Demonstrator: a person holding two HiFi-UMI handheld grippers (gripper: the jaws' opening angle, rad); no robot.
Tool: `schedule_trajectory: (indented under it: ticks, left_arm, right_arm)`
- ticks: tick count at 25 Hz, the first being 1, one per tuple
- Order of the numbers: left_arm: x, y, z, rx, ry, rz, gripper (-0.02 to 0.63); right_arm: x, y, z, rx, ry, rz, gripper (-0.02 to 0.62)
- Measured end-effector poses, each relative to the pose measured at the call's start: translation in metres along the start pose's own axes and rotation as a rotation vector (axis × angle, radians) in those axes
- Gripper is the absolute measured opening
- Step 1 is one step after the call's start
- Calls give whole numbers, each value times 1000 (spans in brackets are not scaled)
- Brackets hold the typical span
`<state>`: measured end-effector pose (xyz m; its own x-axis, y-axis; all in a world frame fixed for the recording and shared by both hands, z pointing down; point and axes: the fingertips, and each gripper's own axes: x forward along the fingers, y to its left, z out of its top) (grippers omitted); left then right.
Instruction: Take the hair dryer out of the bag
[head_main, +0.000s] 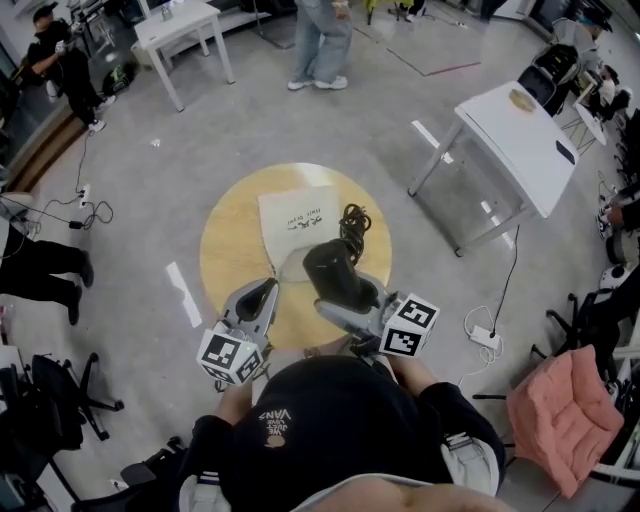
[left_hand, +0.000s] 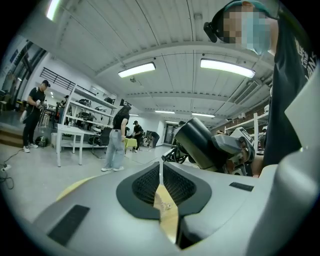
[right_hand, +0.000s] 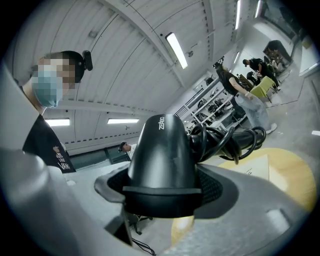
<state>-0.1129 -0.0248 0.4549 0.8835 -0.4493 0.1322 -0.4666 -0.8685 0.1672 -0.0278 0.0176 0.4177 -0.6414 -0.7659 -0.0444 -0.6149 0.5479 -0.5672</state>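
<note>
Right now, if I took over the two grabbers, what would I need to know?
Right gripper: shut on the hair dryer, holding it over the round table. The cord is bunched at the dryer's far end.
Left gripper: jaws nearly together with a thin gap, nothing between them.
Bag: lies flat on the table, beyond the dryer.
Done: the dryer is out of the bag.
Left: probably just setting the dryer down.

One black hair dryer, clamped between jaws of right tool, barrel end toward camera; cord bundled behind. Below: round yellow bench, white bag lying flat.
</note>
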Motion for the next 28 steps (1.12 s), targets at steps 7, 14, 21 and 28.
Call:
schedule_trajectory:
  ticks: [7,14,21,28]
  left_arm:
    - [-6,8,-2,9,9,6,26]
    - [-2,4,-2,19,11,6,9]
    - [1,2,-2,-4,4,12,8]
    - [-1,2,-2,-9,2,18,8]
  right_arm:
    - [-7,0,-7,34,-13,-20,353]
    - [-8,-1,-12,29,6,-19,353]
    - [-8,-1,-12,33,10,-11,353]
    - [-8,3,-14,41,16,2,353]
